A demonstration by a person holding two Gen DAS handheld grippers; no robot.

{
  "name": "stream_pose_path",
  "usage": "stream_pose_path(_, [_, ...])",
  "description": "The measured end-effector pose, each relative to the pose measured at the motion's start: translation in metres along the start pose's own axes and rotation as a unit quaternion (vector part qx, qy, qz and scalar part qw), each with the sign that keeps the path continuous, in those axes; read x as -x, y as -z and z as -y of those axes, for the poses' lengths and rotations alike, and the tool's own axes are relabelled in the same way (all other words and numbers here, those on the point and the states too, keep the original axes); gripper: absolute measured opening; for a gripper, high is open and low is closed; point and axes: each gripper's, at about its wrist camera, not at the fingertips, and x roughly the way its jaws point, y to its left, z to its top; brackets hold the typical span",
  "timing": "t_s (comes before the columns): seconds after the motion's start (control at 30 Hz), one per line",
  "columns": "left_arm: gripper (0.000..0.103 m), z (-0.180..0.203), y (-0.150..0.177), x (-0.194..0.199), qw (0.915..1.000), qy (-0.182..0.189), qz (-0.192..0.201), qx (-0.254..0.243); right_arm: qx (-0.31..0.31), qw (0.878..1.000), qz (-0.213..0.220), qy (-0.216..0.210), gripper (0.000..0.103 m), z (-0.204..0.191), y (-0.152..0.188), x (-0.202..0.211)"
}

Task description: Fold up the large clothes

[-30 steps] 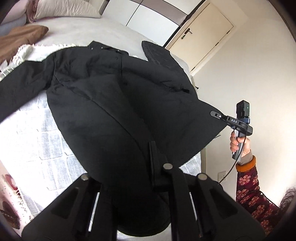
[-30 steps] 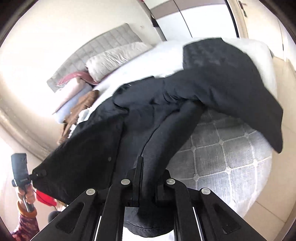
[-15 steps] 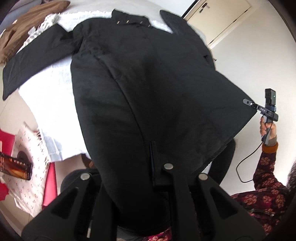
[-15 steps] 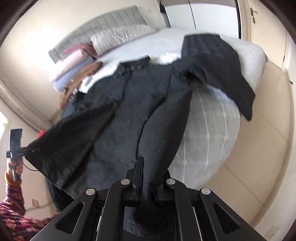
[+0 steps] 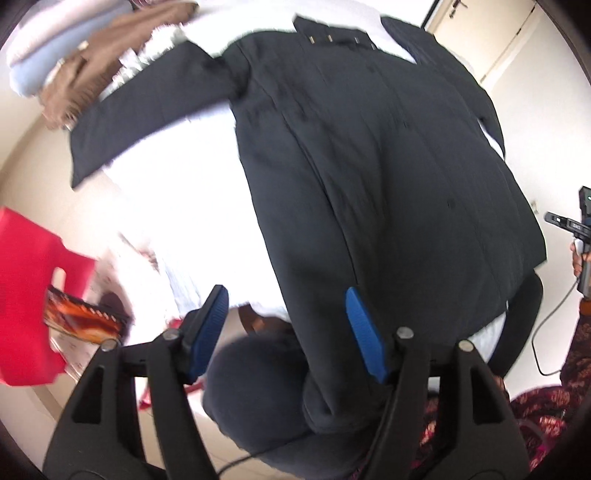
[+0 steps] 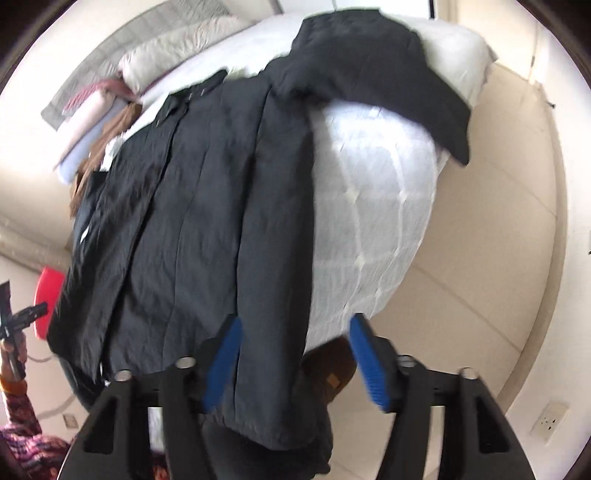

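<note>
A large black coat [image 5: 369, 155] lies spread face up on the white bed [image 5: 177, 177], collar at the far end, one sleeve out to the left and the hem hanging over the near bed edge. In the right wrist view the coat [image 6: 207, 206] has its other sleeve [image 6: 376, 74] lying across the bed's far right. My left gripper [image 5: 286, 325] is open above the hem's left part, holding nothing. My right gripper [image 6: 295, 354] is open above the hem's right corner, holding nothing. Each gripper shows at the edge of the other's view.
Pillows [image 6: 177, 59] and folded blankets with a brown garment [image 5: 110, 55] lie at the head of the bed. A red stool [image 5: 33, 291] with a book stands on the floor at the left. A door [image 5: 491, 33] is at the far right. Tiled floor [image 6: 498, 229] lies right of the bed.
Both grippers were shut on the coat's hem, holding it up and pulling it back; now both have opened and the coat lies flat on the bed with the hem dropped.
</note>
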Motion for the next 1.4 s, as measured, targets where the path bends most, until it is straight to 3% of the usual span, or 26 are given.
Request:
stream_pose_path(0.13, [0.077, -0.005, -0.044, -0.011, 0.9981, -0.017, 0.059, -0.007, 0.002, 0.999, 0.045, 0.019, 0.07, -0.017, -0.044, 0.001])
stream_pose_path(0.2, [0.077, -0.016, -0.066, -0.03, 0.9974, -0.023, 0.069, -0.005, 0.007, 0.998, 0.059, 0.016, 0.071, -0.036, -0.071, -0.011])
stream_pose_path(0.37, [0.077, -0.099, -0.09, -0.073, 0.9907, -0.043, 0.078, 0.102, 0.034, 0.998, 0.049, 0.0, 0.071, -0.085, -0.111, -0.054])
stream_pose_path(0.57, [0.077, -0.227, -0.108, -0.103, 0.9616, -0.095, 0.108, 0.234, 0.074, 0.997, 0.02, -0.011, 0.071, -0.145, -0.143, -0.111])
stream_pose_path(0.67, [0.077, -0.28, -0.111, -0.119, 0.9484, -0.095, 0.119, 0.278, 0.092, 0.996, 0.01, -0.019, 0.071, -0.172, -0.152, -0.132])
stream_pose_path(0.97, [0.077, -0.383, -0.111, -0.178, 0.9115, -0.046, 0.133, 0.386, 0.094, 0.995, -0.025, -0.009, 0.071, -0.196, -0.154, -0.17])
stream_pose_path(1.1, [0.077, -0.411, -0.099, -0.193, 0.8811, 0.027, 0.155, 0.446, 0.086, 0.996, -0.03, 0.0, 0.071, -0.193, -0.149, -0.174])
stream_pose_path(1.17, [0.069, -0.417, -0.096, -0.2, 0.868, 0.069, 0.16, 0.465, 0.082, 0.996, -0.036, 0.006, 0.071, -0.19, -0.148, -0.177])
stream_pose_path(1.23, [0.036, -0.414, -0.098, -0.202, 0.8647, 0.104, 0.161, 0.464, 0.078, 0.996, -0.039, 0.01, 0.071, -0.187, -0.148, -0.179])
stream_pose_path(1.27, [0.027, -0.41, -0.101, -0.199, 0.8664, 0.108, 0.163, 0.46, 0.074, 0.996, -0.04, 0.011, 0.071, -0.186, -0.148, -0.181])
stream_pose_path(1.3, [0.011, -0.405, -0.104, -0.195, 0.87, 0.106, 0.166, 0.452, 0.072, 0.996, -0.041, 0.012, 0.071, -0.186, -0.149, -0.182])
stream_pose_path(1.4, [0.007, -0.389, -0.116, -0.169, 0.8838, 0.035, 0.172, 0.434, 0.072, 0.996, -0.041, 0.011, 0.071, -0.189, -0.152, -0.188])
